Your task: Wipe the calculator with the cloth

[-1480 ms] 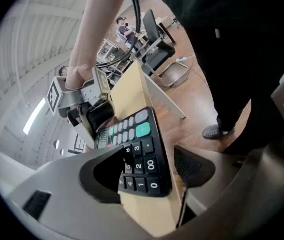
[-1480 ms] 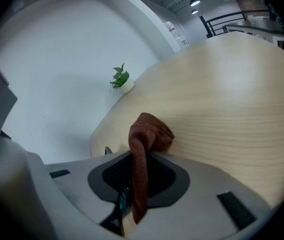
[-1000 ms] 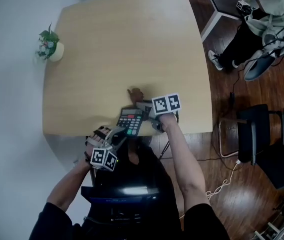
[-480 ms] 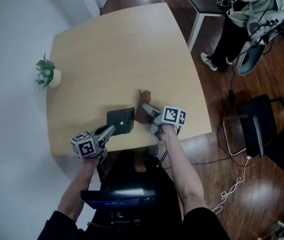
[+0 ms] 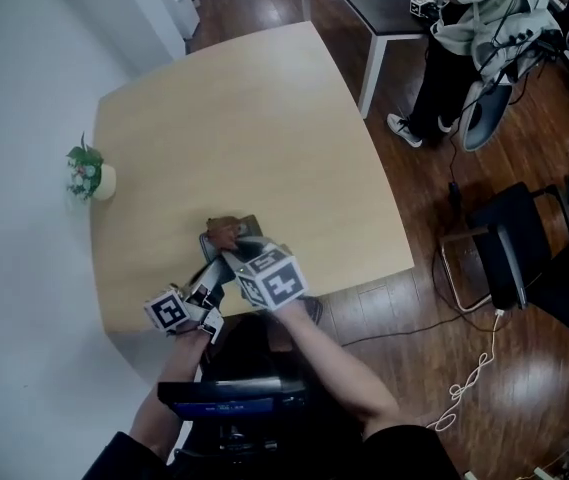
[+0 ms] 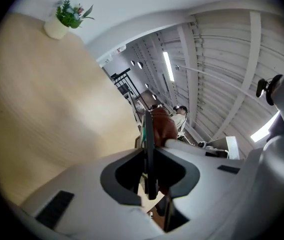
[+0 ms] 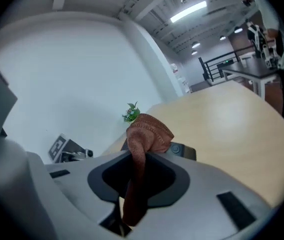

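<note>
Since 1 s ago calc (image 5: 250,227) went from keys-up to turned nearly on edge by table's (image 5: 264,118) front edge, and R gripper (image 5: 232,250) came up w/ cloth (image 5: 225,230) onto it.

Head view: L gripper (image 5: 211,265) reaches in from lower left, R forearm angles in from below. Calc mostly hidden under cloth + marker cube (image 5: 272,278).

L gripper view: jaws, just been closing, clamp calc (image 6: 149,149) edge-on; cloth (image 6: 162,126) sits behind it.

R gripper view: jaws pinched on cloth (image 7: 144,134), which trails down between them. Only a dark corner of calc (image 7: 184,151) shows.
</note>
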Demonstrator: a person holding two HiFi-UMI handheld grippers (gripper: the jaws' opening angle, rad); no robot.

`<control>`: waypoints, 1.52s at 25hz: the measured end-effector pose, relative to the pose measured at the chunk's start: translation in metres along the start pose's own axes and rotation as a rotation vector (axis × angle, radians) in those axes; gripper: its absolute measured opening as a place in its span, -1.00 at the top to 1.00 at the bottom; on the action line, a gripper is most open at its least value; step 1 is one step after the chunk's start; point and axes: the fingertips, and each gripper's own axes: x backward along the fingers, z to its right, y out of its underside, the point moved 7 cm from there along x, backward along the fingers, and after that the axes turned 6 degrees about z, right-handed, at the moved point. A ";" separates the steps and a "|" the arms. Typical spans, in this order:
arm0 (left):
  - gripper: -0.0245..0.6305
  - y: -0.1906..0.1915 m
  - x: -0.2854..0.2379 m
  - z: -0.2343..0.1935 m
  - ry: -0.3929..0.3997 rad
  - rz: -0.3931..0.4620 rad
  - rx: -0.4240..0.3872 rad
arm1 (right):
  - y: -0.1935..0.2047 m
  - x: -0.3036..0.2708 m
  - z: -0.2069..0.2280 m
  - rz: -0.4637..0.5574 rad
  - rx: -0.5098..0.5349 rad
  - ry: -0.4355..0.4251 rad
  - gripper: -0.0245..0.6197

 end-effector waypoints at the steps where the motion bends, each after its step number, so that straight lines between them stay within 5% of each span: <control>1: 0.74 0.000 0.000 0.002 -0.004 0.007 -0.006 | -0.002 0.002 0.003 -0.017 0.041 0.035 0.69; 4: 0.74 -0.004 0.001 0.009 0.024 0.038 0.016 | -0.011 0.020 0.020 -0.017 0.095 0.115 0.69; 9: 0.76 -0.016 0.011 0.010 0.127 0.141 0.161 | -0.015 0.065 0.072 0.062 -0.014 0.270 0.69; 13: 0.75 -0.029 0.009 0.013 0.142 0.182 0.165 | -0.045 0.081 0.035 0.176 -0.014 0.150 0.69; 16: 0.75 -0.033 0.005 0.021 0.162 0.208 0.169 | -0.050 0.057 -0.022 0.161 0.117 0.007 0.69; 18: 0.75 -0.035 0.001 0.029 0.188 0.229 0.181 | -0.043 0.041 -0.043 0.098 0.237 -0.014 0.69; 23: 0.74 -0.037 -0.003 0.040 0.223 0.244 0.190 | -0.043 0.054 -0.032 0.077 0.369 0.094 0.68; 28: 0.75 -0.038 0.003 0.039 0.273 0.263 0.210 | -0.059 0.096 0.023 0.134 0.279 0.282 0.69; 30: 0.75 -0.039 0.003 0.042 0.297 0.245 0.201 | -0.075 0.109 0.029 0.211 0.180 0.223 0.69; 34: 0.75 -0.039 0.000 0.054 0.369 0.225 0.190 | -0.092 0.099 -0.002 0.282 0.024 -0.081 0.69; 38: 0.72 -0.041 -0.002 0.065 0.430 0.216 0.161 | -0.077 0.088 -0.001 0.232 0.063 -0.046 0.68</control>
